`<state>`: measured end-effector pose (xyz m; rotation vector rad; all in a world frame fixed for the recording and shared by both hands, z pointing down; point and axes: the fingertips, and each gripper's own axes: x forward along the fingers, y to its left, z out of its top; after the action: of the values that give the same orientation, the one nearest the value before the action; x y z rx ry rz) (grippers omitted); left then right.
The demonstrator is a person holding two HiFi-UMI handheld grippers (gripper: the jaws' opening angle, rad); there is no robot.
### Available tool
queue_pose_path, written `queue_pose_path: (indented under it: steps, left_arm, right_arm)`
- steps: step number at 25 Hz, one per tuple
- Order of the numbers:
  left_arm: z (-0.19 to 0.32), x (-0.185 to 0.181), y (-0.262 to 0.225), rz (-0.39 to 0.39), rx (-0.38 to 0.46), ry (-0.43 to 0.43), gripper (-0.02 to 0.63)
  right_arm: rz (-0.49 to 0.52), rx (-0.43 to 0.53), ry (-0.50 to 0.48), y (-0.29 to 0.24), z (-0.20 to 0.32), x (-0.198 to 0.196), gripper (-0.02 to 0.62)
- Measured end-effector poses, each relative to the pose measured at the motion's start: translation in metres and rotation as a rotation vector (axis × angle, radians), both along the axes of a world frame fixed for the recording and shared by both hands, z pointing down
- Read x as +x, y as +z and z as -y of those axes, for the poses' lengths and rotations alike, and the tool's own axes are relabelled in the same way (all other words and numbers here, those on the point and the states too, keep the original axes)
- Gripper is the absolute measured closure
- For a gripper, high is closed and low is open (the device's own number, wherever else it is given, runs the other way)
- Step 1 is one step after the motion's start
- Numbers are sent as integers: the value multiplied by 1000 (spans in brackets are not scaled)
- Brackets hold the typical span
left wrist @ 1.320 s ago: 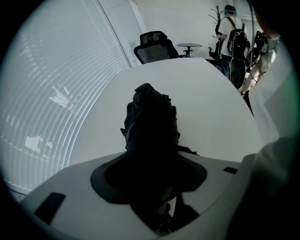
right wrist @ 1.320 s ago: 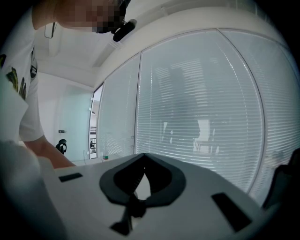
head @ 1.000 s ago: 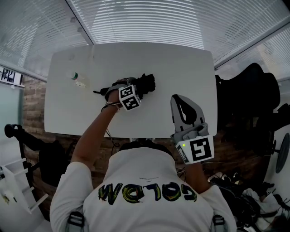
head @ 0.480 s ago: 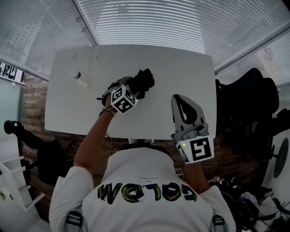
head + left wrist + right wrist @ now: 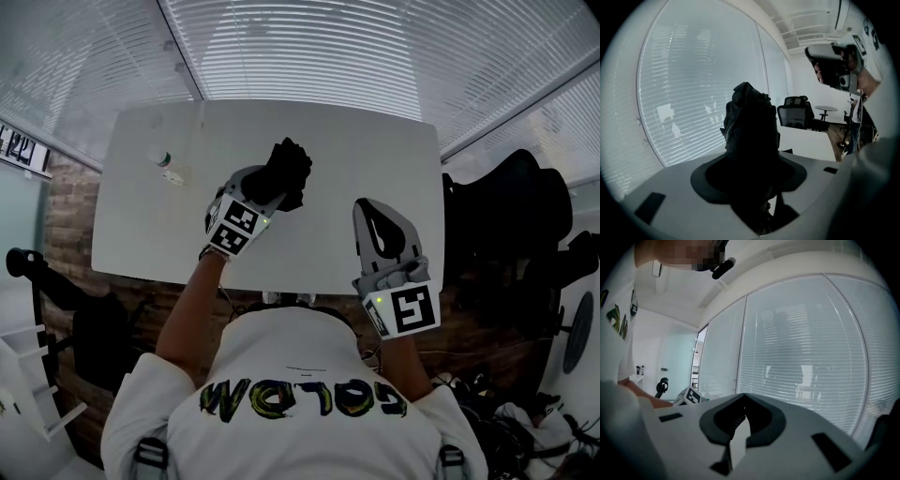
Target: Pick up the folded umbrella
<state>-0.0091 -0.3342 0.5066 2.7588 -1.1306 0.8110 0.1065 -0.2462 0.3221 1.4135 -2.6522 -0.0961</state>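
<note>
Raised higher, left gripper (image 5: 264, 190) clamps folded umbrella (image 5: 289, 167) in its jaws; right gripper (image 5: 381, 217) closed.

Black umbrella (image 5: 751, 123) seemingly clamped in tongs (image 5: 752, 165)

The person's white T-shirt (image 5: 300, 352) carries large black letters edged in yellow-green (image 5: 305, 400), seen upside down from the head view, which seem to spell "GOLOM". Two white marker cubes (image 5: 232, 226) (image 5: 404, 310) show black-and-white square code patterns.
</note>
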Motion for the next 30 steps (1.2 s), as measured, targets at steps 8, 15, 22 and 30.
queue_pose_path:
  steps: [8, 15, 22, 30]
  left_arm:
    - [-23, -15, -54, -188, 94, -81, 367]
    - [-42, -32, -105, -341, 176, -142, 366]
    - [-60, -49, -142, -415, 255, -176, 365]
    - [-79, -63, -171, -510, 356, -231, 367]
  right_arm:
    - [-2, -5, 0, 3, -2, -3, 583]
    - [-3, -8, -9, 4, -2, -10, 583]
    - [-2, -9, -6, 5, 0, -12, 583]
    - [-1, -10, 1, 5, 6, -9, 584]
